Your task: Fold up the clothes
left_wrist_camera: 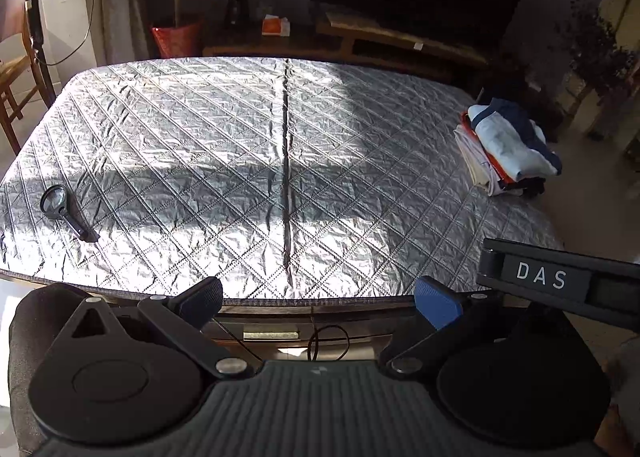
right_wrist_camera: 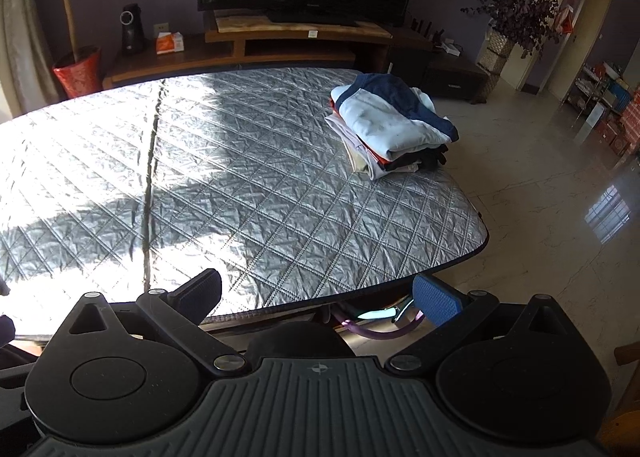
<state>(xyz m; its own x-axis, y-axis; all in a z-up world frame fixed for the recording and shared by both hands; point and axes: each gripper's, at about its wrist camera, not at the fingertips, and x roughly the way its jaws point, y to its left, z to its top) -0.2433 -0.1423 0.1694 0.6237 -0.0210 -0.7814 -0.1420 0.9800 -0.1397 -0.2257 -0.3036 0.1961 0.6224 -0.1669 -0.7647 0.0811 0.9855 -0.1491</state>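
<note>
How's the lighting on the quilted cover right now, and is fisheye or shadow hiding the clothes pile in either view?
Left wrist: hard sunlight with dark shadow bands across the quilted cover; the clothes pile sits dim near the bent right edge but readable. Right wrist: same striped light, pile clearer and evenly lit; floor glare at right.
</note>
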